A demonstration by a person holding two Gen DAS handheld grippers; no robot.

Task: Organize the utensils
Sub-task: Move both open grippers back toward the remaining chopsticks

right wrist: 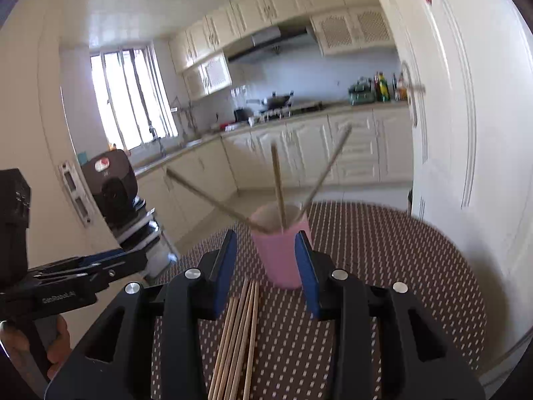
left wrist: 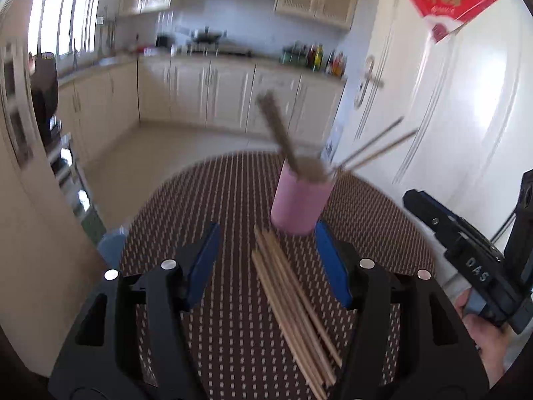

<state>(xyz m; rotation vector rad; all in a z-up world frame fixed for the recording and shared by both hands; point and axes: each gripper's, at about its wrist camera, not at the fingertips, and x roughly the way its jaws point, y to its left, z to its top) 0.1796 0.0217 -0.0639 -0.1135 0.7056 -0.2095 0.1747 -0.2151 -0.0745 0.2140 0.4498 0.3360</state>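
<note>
Your chopsticks look like bare pale wood, matt. The pink cup is smooth, low-sheen. Your desk carries a coarse woven covering. Gripper pads look like matt blue rubber.

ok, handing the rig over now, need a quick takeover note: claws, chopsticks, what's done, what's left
Left claw: open, empty, poised over the loose chopsticks.
Right claw: open, empty, pointing at the pink cup.
Cup stands upright on the patterned mat, pile lying flat just in front of it.
Done: a few chopsticks already lean in the cup.
Left: the pile on the mat still has to go in.
</note>
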